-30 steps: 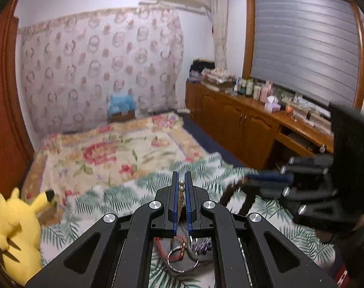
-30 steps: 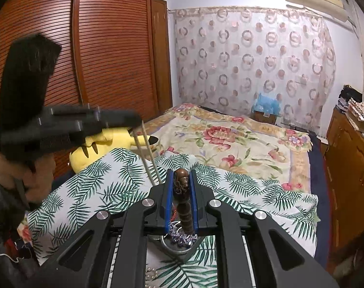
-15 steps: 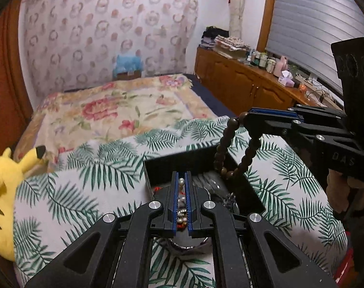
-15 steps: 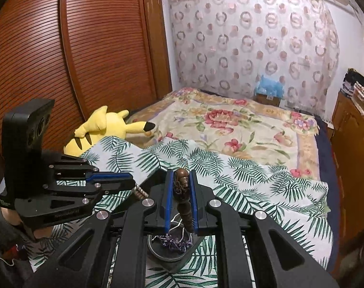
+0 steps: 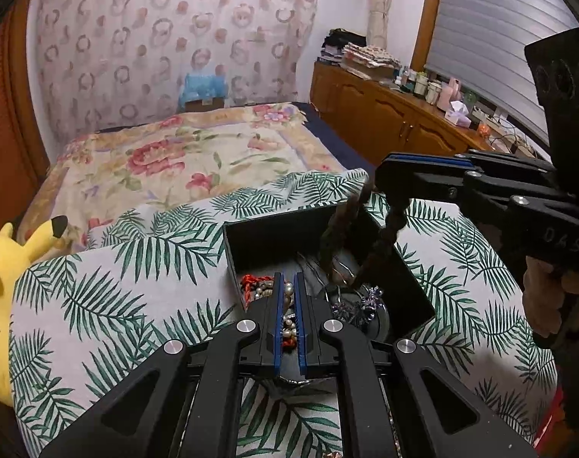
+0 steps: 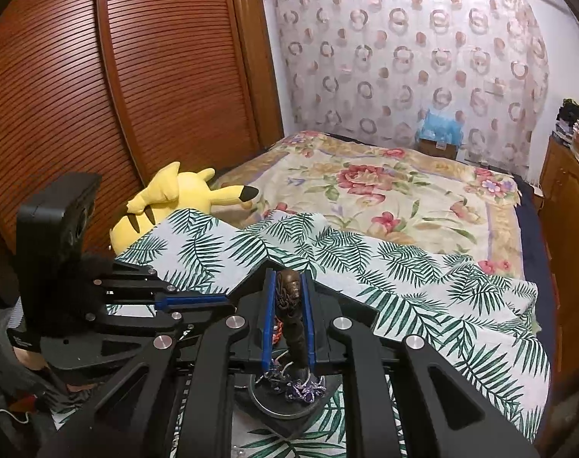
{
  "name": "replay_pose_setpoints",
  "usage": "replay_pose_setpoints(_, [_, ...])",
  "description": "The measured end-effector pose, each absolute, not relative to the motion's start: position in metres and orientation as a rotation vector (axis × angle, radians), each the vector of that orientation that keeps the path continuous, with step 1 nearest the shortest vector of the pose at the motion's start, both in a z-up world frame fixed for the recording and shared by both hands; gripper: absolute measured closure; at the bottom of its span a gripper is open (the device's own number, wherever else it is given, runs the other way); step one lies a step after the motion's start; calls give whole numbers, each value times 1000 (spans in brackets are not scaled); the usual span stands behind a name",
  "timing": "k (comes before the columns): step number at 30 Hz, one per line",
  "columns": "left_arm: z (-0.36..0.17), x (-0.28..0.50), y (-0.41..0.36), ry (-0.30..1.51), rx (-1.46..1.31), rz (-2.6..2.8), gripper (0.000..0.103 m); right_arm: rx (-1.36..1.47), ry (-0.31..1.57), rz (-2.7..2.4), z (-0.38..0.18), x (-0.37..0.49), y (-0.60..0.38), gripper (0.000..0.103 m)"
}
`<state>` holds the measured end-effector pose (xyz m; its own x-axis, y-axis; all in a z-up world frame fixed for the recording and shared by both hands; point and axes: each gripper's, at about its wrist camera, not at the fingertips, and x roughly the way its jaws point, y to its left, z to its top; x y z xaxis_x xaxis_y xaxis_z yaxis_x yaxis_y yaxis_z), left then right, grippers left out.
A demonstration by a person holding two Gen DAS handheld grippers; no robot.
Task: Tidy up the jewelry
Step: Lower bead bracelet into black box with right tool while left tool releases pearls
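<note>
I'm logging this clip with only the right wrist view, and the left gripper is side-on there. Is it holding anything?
Observer: Yes. The left wrist view shows the left gripper shut on a pearl strand.
Operator: And the carved brown bead in the right gripper, what is it part of?
Observer: A dark bead bracelet. Its loop hangs from the right gripper down into an open black box.
Operator: Is anything else in that box on the pearl side?
Observer: A red cord piece lies at the box's left side, right beside the pearls.
</note>
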<state>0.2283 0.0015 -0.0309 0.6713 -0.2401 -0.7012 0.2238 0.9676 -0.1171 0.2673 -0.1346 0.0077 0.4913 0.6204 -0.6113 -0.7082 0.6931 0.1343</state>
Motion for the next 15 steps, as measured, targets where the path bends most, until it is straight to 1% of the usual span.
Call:
replay_pose_setpoints(9, [-37,226,-4,800,-14,-265,99,-134,697,788,0,272,-138,88])
replay_pose_setpoints(15, [-26,222,-13,773,0,-289,99,-123,706,759,-6,255,-155,88])
